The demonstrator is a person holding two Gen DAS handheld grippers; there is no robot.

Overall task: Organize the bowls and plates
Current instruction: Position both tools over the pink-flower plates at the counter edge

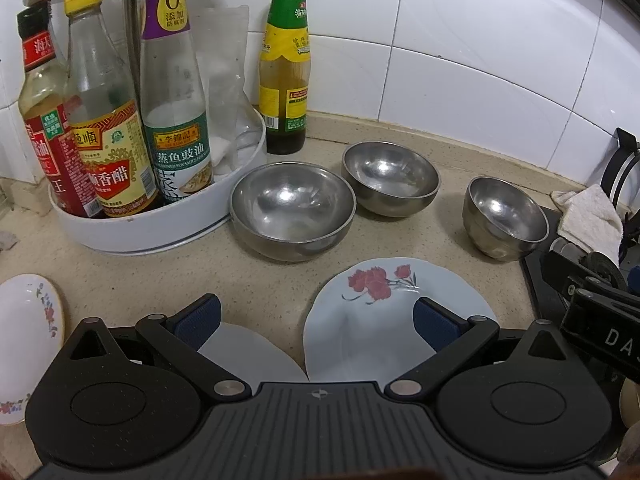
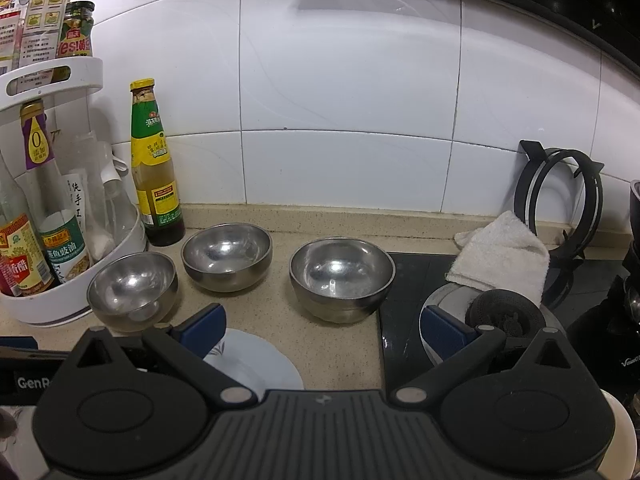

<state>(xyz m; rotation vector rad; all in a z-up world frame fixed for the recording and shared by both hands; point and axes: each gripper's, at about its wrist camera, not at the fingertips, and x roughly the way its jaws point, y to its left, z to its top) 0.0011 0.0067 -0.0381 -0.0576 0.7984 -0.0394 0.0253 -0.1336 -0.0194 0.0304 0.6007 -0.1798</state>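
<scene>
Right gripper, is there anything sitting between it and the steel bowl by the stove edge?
Nothing visible does. The right gripper is open, and only bare countertop lies between its fingers and the steel bowl. The white cloth sits off to the right, on the stove.

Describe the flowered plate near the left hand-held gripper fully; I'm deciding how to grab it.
The flowered plate is pale blue and glossy, probably ceramic or melamine, with a red flower spray printed near its far rim. It lies flat, face up and empty, on the speckled beige counter, in front of the steel bowls. The open left hand-held gripper hangs over it, one blue pad above its right half; contact cannot be judged.
</scene>
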